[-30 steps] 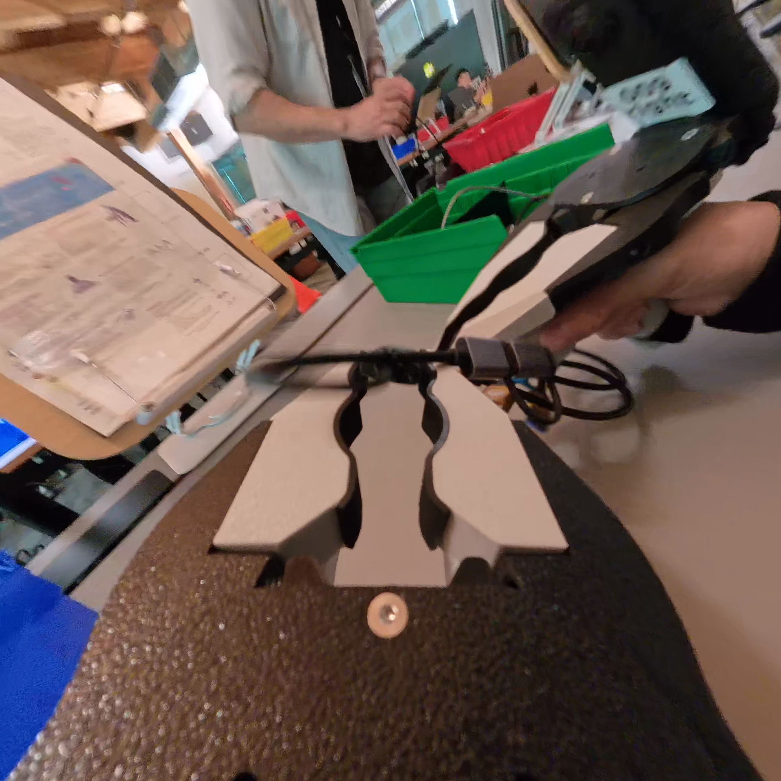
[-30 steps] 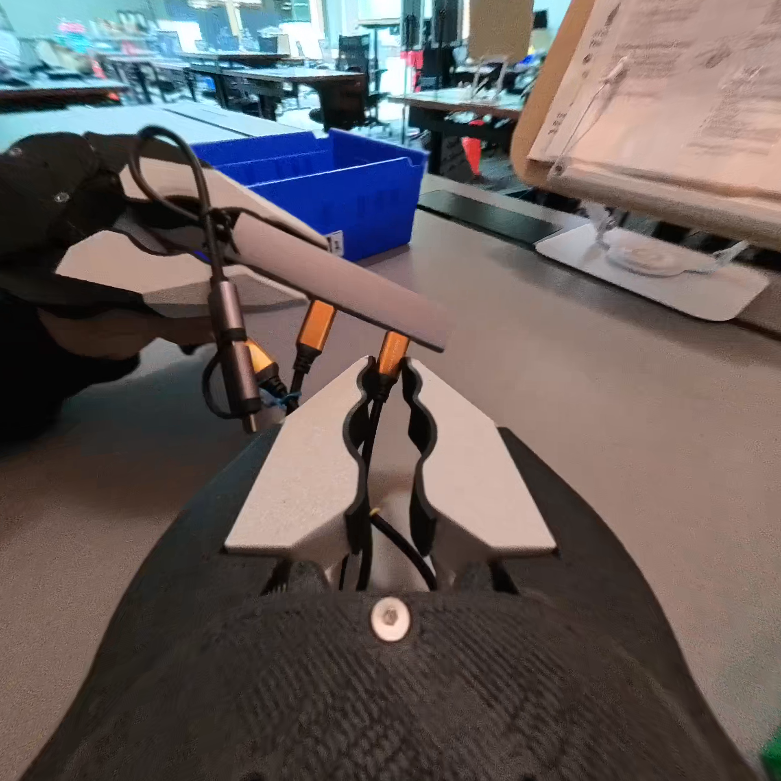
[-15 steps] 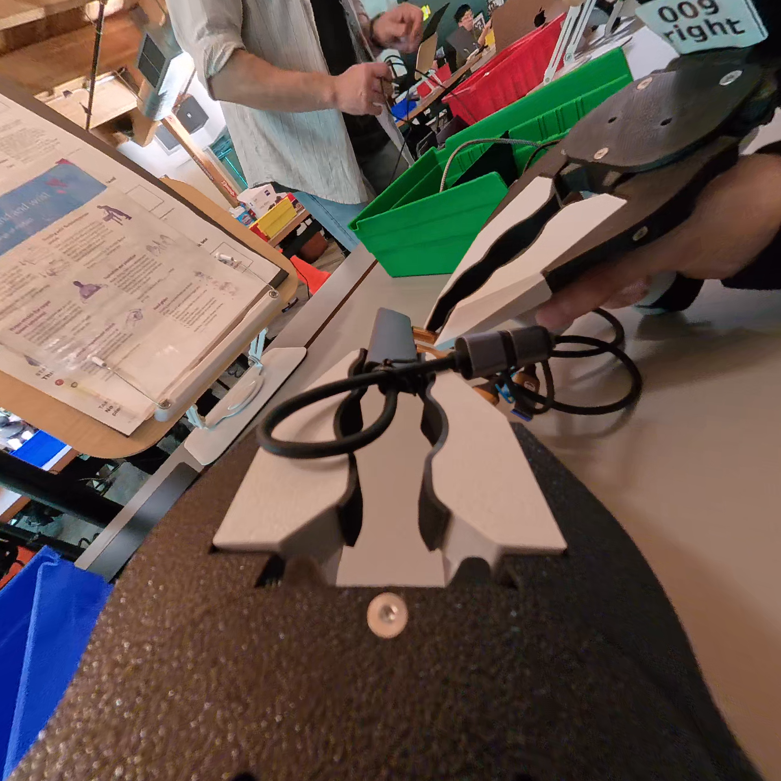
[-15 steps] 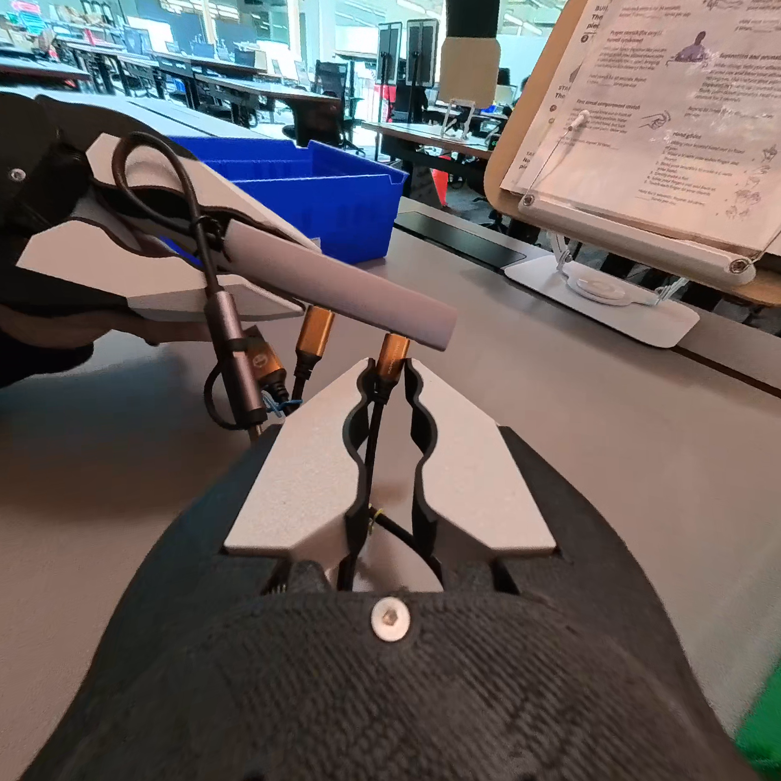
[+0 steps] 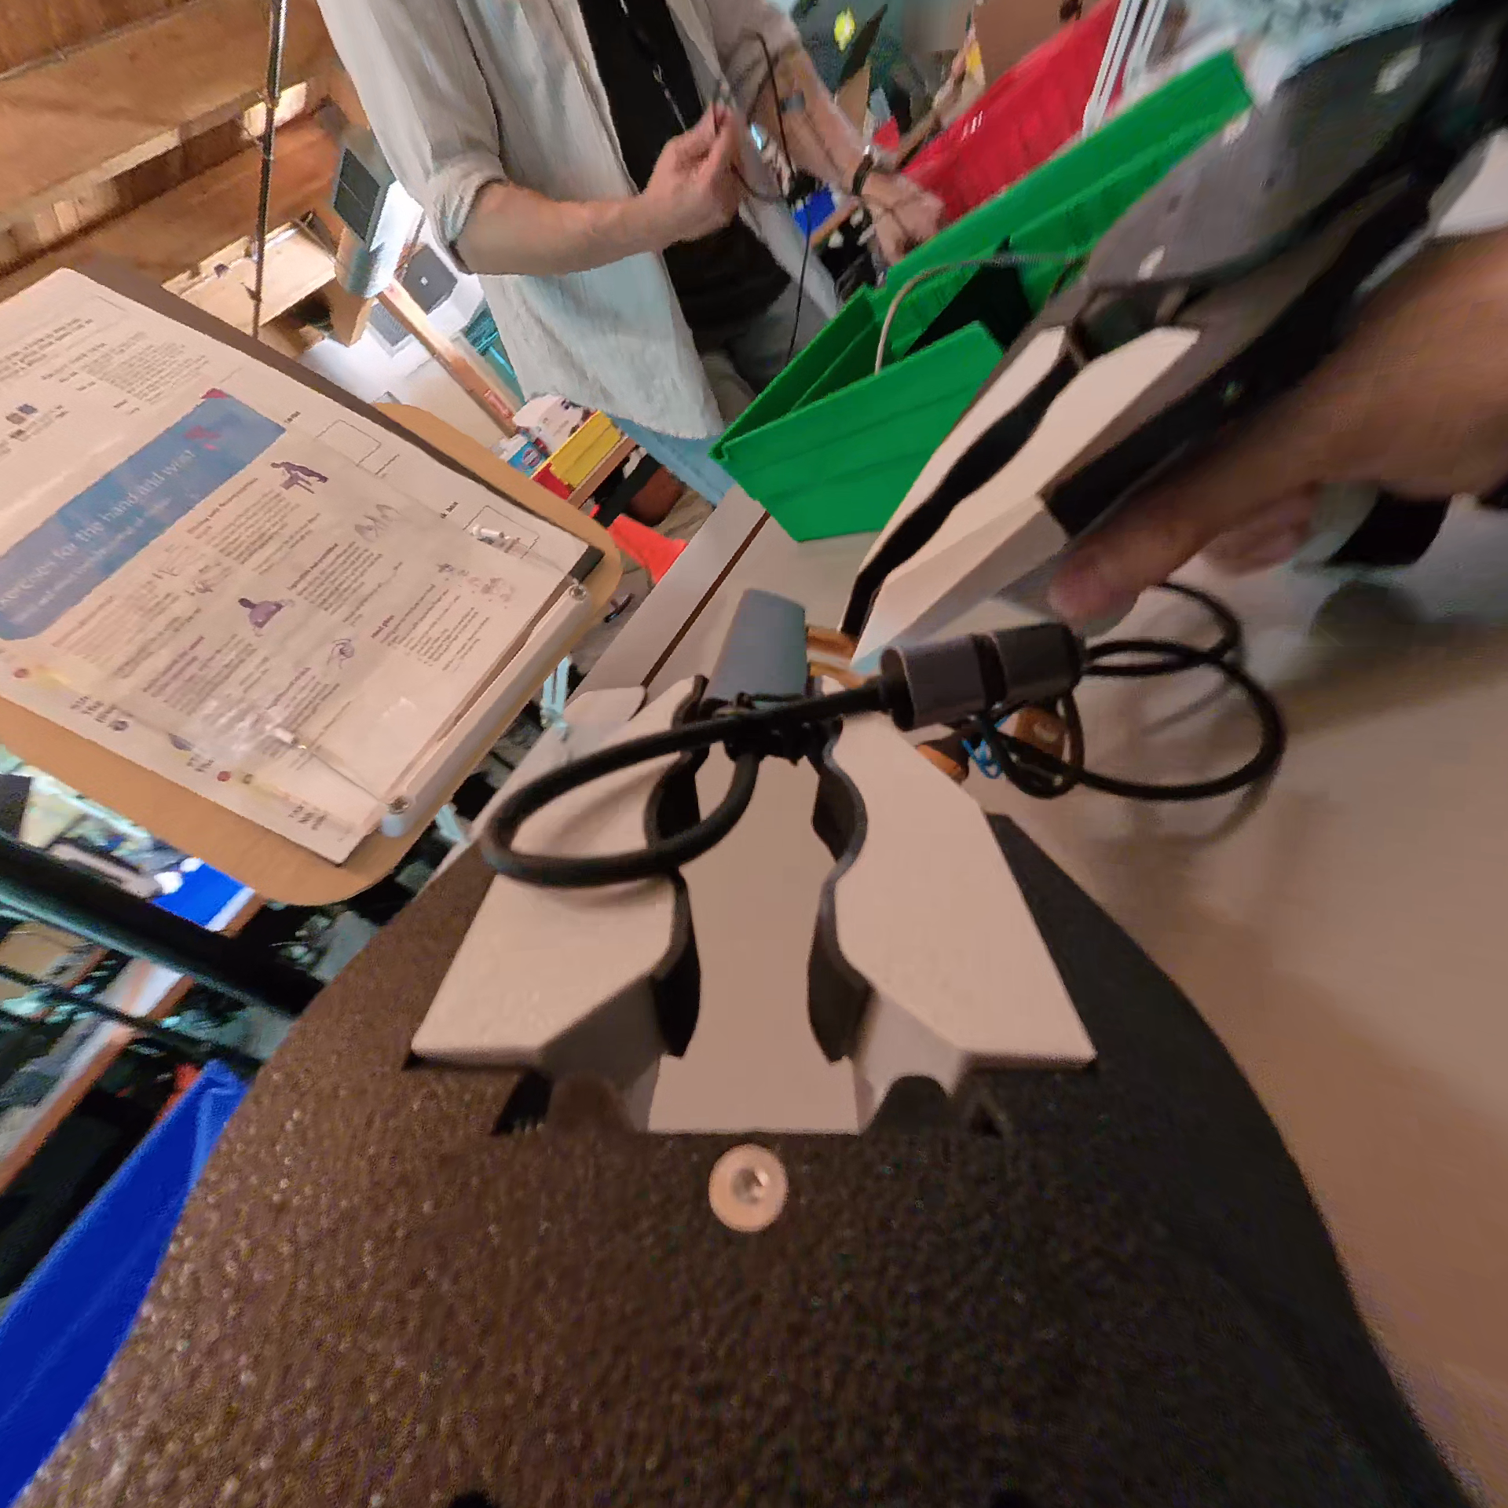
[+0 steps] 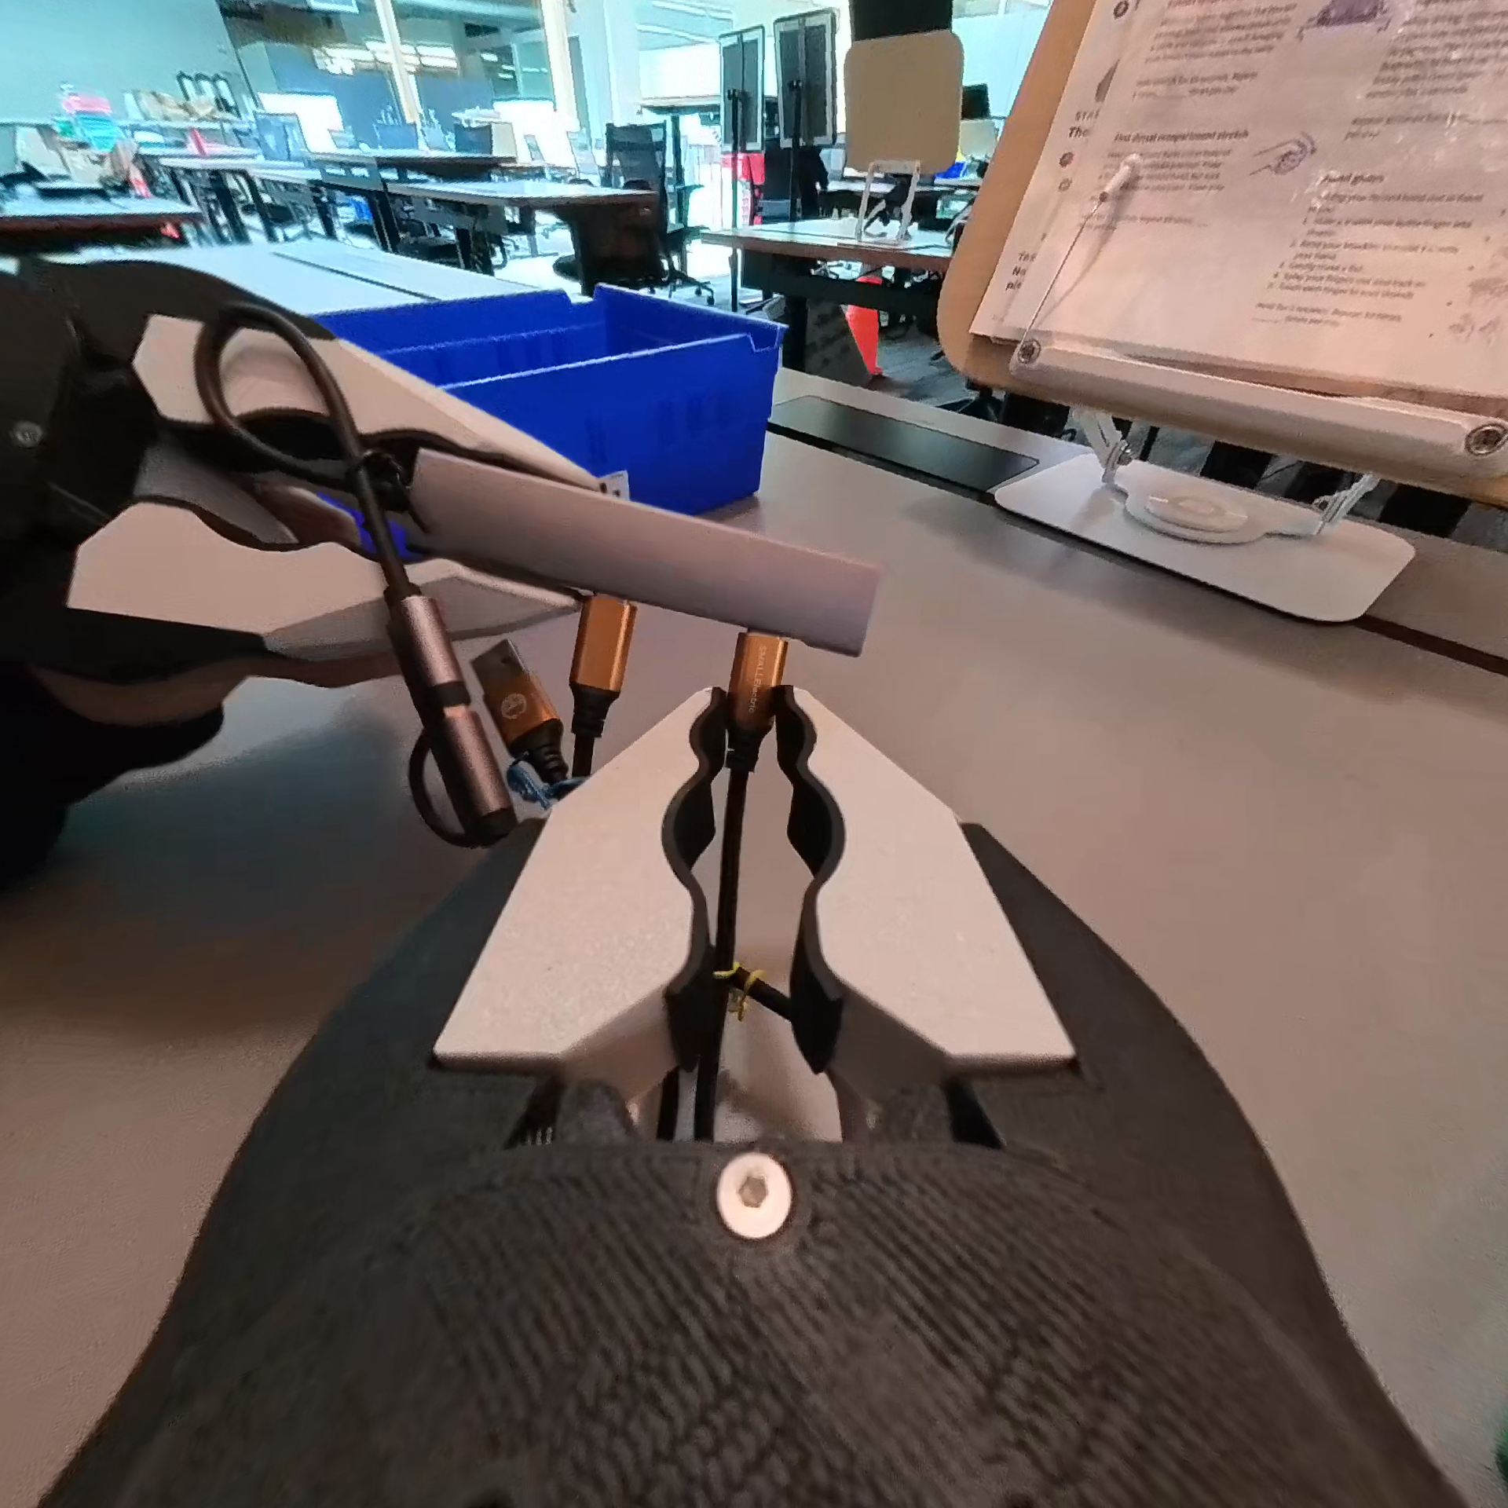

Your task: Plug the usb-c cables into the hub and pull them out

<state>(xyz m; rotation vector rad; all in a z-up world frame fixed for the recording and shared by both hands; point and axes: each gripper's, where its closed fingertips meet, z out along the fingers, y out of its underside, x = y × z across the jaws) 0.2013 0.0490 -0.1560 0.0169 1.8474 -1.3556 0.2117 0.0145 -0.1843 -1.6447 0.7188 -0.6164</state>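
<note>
Gripping grey hub (image 6: 620,555) at its cable end, left gripper (image 5: 755,738) holds it level above table (image 6: 1142,816), jaws narrow. Right gripper (image 6: 751,706) points up beneath hub, jaws pinched on orange plug (image 6: 757,681) seated in hub. Second orange plug (image 6: 602,645) also seated. Blue bin (image 6: 653,392), document stand (image 6: 1224,522) behind; green bin (image 5: 857,441), standing person (image 5: 587,204) opposite.

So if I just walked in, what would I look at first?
Probably the grey hub held up over the table by the left gripper, with two shiny orange USB-C plugs stuck in from below. The right gripper pinches the nearer plug between its fingers. Behind stand a bright blue bin and a tilted stand of paper on the right.
</note>
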